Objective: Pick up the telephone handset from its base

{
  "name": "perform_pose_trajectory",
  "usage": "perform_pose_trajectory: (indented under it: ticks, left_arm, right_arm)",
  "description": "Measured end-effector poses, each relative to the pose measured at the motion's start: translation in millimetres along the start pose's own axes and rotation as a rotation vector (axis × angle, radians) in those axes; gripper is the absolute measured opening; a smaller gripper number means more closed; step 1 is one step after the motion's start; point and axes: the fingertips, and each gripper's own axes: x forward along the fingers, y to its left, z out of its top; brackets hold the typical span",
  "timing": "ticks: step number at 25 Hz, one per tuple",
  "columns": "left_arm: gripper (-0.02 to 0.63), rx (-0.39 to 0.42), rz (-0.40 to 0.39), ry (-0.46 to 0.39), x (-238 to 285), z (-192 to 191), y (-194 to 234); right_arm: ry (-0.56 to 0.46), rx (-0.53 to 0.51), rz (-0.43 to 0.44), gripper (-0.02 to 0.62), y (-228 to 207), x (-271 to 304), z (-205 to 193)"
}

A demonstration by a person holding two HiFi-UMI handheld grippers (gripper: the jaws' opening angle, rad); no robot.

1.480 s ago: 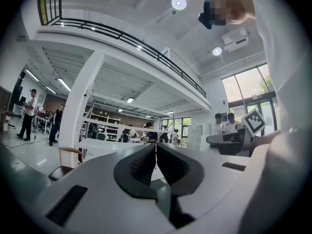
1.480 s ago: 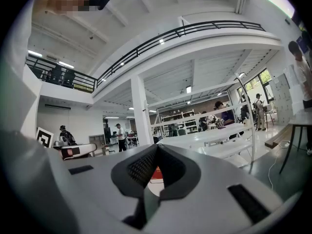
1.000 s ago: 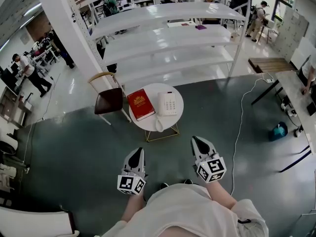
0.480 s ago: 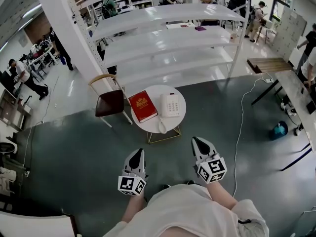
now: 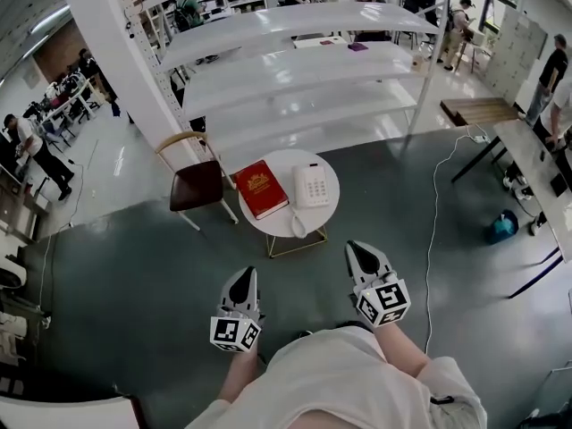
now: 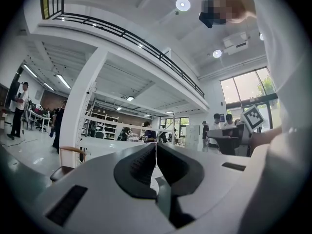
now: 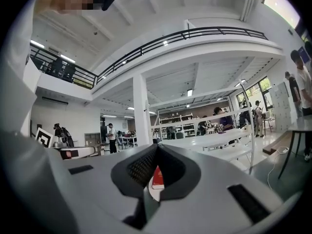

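- The left claw (image 5: 247, 273) and the right claw (image 5: 355, 247) are both staying pressed shut and empty. They are pointing level over the grey floor (image 5: 134, 266) in front of the person, much as a second ago.
- The head view is shifting slightly, and the round white worktop (image 5: 268, 226) is drifting a little to the right. The person seems to be walking up, though the gap is hardly closing yet.
- The telephone (image 5: 312, 186) is sitting untouched on that worktop, just right of the red book (image 5: 261, 189) and well ahead of both claws. Its handset is showing too small to tell from the base.
- By my reading the approach is only beginning, and a claw is still needing to open before any grasp.
- Farther off, the chair (image 5: 195, 184) and the white shelves (image 5: 295, 65) are standing as before.
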Motion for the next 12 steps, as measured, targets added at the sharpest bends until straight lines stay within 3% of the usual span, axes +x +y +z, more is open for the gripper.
perform_pose_trajectory:
  ticks: [12]
  left_arm:
    - [0.021, -0.004, -0.014, 0.009, 17.8, -4.8, 27.6]
  right_arm:
    - [0.014, 0.010, -0.018, 0.008, -1.3, 29.7, -8.0]
